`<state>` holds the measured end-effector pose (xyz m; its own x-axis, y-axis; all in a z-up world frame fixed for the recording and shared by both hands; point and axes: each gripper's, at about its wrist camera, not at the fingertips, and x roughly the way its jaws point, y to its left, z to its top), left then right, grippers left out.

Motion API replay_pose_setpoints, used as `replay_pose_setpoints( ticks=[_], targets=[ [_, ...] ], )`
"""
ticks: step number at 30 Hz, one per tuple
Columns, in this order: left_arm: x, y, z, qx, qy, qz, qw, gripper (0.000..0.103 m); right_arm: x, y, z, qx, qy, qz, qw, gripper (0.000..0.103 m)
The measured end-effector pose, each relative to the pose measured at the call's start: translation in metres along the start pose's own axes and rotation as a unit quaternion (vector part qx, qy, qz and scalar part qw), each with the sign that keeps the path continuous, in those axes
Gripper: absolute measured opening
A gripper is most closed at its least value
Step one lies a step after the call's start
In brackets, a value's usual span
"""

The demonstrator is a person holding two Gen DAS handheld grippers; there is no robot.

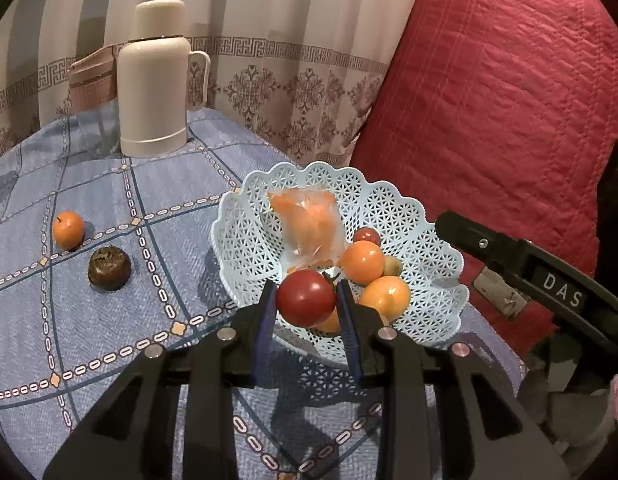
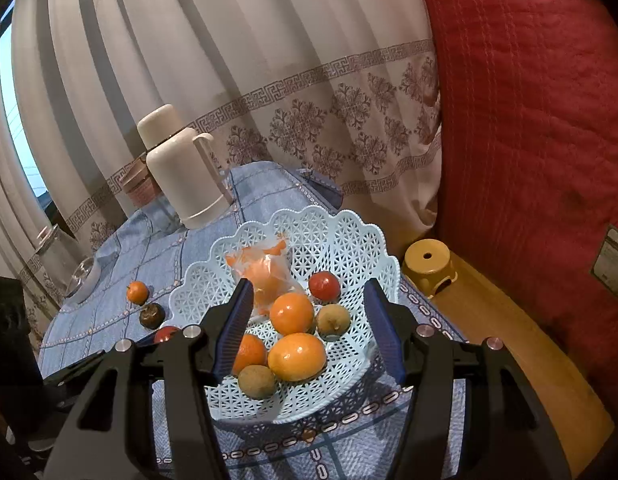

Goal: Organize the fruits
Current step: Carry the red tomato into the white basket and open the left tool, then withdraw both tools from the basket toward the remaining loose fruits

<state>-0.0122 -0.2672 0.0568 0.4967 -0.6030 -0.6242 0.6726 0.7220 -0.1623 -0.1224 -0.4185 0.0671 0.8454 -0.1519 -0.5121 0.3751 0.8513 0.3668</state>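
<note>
My left gripper [image 1: 307, 298] is shut on a red tomato [image 1: 305, 297] and holds it over the near rim of the light blue lattice basket [image 1: 409, 208]. The same tomato shows in the right wrist view [image 2: 165, 334], left of the basket [image 2: 349, 228]. The basket holds several oranges [image 2: 291, 313], a second tomato [image 2: 324, 286], two brownish fruits [image 2: 334, 321] and a plastic bag of orange pieces [image 2: 265, 268]. My right gripper [image 2: 309, 340] is open and empty above the basket's near side. A small orange [image 1: 68, 230] and a dark brown fruit [image 1: 109, 268] lie on the tablecloth to the left.
A cream thermos [image 1: 153, 84] and a glass jar [image 1: 97, 100] stand at the back of the blue checked tablecloth [image 1: 109, 340]. A curtain hangs behind. A red quilt [image 1: 509, 100] lies to the right. A yellow stool [image 2: 429, 266] stands on the floor beyond the table edge.
</note>
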Motion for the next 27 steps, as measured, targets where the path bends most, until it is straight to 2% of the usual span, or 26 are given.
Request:
replay_pose_setpoints(
  ticks=[5, 7, 8, 9, 12, 16, 22, 25, 27],
  targets=[
    [0.001, 0.003, -0.001, -0.004, 0.006, -0.002, 1.0, 0.033, 0.0, 0.002, -0.001, 0.0, 0.0, -0.001, 1.0, 0.059],
    [0.0, 0.004, -0.002, -0.004, 0.006, -0.004, 1.0, 0.04, 0.0, 0.002, -0.001, 0.001, 0.0, -0.001, 1.0, 0.059],
    [0.0, 0.004, -0.002, -0.003, 0.003, -0.004, 1.0, 0.049, 0.001, 0.002, -0.001, 0.001, 0.0, -0.001, 1.0, 0.059],
    [-0.002, 0.004, -0.002, -0.002, 0.001, -0.002, 1.0, 0.053, 0.0, 0.002, -0.001, 0.002, 0.0, -0.001, 1.0, 0.06],
    [-0.004, 0.007, -0.003, -0.004, -0.003, 0.002, 1.0, 0.053, -0.001, 0.004, -0.002, 0.003, -0.002, 0.0, 1.0, 0.068],
    [-0.008, 0.014, -0.004, -0.012, -0.006, 0.01, 0.9999, 0.054, -0.002, 0.006, -0.003, 0.001, -0.002, 0.004, 1.0, 0.068],
    [-0.017, 0.027, -0.003, -0.025, -0.014, 0.024, 0.9993, 0.064, -0.005, 0.007, -0.003, 0.001, -0.004, 0.008, 1.0, 0.068],
    [-0.026, 0.033, -0.003, -0.023, -0.026, 0.04, 0.9986, 0.07, -0.007, 0.009, -0.002, -0.001, -0.008, 0.01, 1.0, 0.074],
    [-0.032, 0.036, -0.004, -0.021, -0.034, 0.051, 0.9979, 0.08, -0.01, 0.012, -0.002, -0.005, -0.013, 0.014, 1.0, 0.076]
  ],
)
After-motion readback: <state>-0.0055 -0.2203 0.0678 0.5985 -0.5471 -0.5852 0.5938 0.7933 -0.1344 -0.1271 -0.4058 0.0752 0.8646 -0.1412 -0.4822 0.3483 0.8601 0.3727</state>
